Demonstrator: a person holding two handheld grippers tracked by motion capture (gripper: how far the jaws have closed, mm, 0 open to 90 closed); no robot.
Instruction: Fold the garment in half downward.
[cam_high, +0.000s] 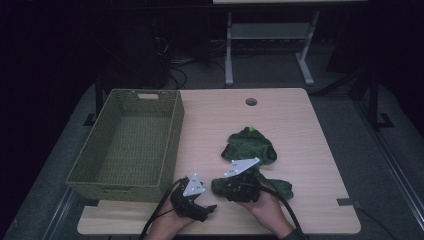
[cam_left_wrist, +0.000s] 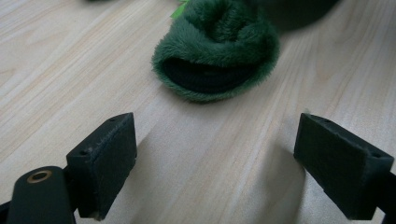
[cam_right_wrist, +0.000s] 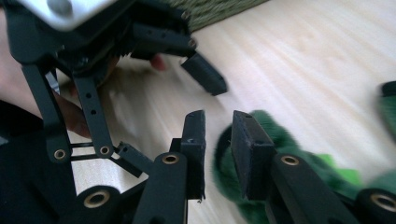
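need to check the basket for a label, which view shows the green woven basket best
The high view: the green woven basket shows whole there, open and hollow, at the table's left edge. The right gripper view catches just a strip of its weave along the top edge, past the left gripper.

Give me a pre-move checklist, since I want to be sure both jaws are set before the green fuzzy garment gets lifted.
1. Left gripper jaws open wide: ok.
2. Green fuzzy garment ahead of the left jaws, with its open cuff facing them and bare wood between: ok.
3. Right gripper pinching the garment: not ok. Its jaws stand a narrow gap apart, and the fuzz lies beyond them.
4. Room between the two grippers: cannot tell. They sit close together near the table's front edge.
5. Basket empty and upright at the left: ok.
6. Garment wholly on the table: ok.
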